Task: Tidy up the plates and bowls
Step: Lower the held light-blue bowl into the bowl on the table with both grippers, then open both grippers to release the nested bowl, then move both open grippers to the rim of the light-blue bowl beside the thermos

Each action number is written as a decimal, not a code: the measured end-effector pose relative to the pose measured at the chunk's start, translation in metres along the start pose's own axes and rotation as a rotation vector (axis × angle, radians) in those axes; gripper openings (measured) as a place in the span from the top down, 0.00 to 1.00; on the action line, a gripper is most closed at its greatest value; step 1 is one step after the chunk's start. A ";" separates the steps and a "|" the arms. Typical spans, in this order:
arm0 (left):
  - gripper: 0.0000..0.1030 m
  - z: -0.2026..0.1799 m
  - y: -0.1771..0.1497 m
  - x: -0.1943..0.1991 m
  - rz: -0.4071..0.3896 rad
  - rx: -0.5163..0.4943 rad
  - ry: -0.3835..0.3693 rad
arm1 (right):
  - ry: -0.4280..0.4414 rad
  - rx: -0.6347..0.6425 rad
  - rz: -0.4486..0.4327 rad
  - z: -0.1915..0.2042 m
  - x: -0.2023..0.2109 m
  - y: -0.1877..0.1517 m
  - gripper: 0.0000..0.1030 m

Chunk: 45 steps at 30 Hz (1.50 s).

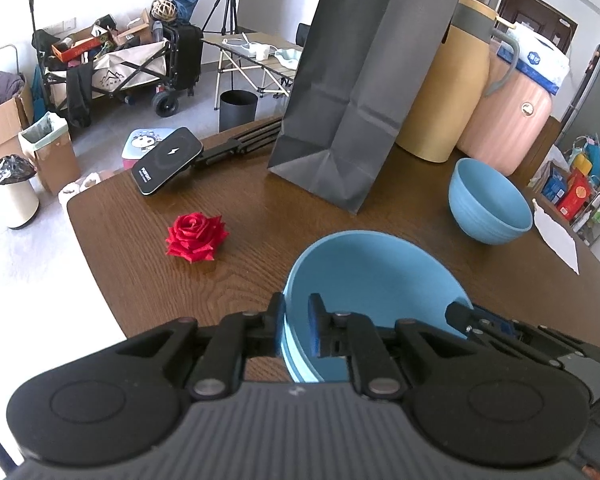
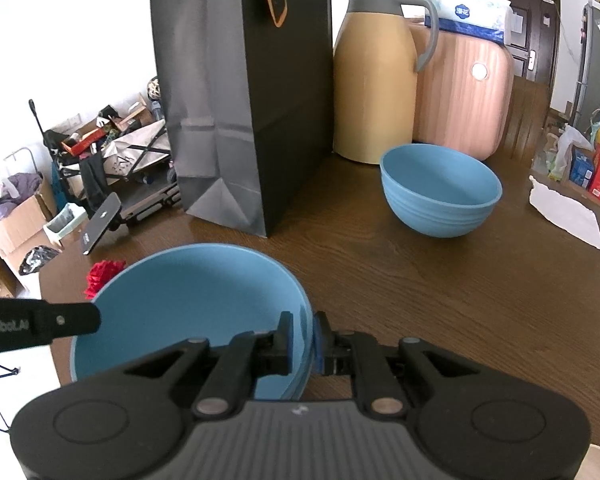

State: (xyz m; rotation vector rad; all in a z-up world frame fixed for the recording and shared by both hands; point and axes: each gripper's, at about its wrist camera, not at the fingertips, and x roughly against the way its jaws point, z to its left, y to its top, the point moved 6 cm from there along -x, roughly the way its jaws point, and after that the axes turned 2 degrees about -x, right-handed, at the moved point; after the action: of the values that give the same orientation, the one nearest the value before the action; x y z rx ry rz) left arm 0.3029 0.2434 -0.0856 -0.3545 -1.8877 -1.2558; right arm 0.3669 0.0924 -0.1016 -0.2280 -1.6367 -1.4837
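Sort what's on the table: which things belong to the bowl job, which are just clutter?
Job: near blue bowl, clamped at its rim by left gripper and right gripper; far blue bowl.

Clutter: black paper bag, tan jug, red rose, power bank.

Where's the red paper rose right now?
The red paper rose lies on the table, left of the held blue bowl, nearer than the black charger.
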 end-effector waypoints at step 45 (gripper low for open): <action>0.00 -0.057 -0.036 0.078 -0.317 -0.045 -0.039 | 0.120 -0.203 -0.119 -0.118 0.115 0.003 0.00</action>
State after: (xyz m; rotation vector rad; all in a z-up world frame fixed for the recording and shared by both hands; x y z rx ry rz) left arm 0.2592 0.1621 -0.0402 -0.1038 -2.0061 -1.5102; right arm 0.3574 -0.0569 -0.0329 -0.1524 -1.4259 -1.7227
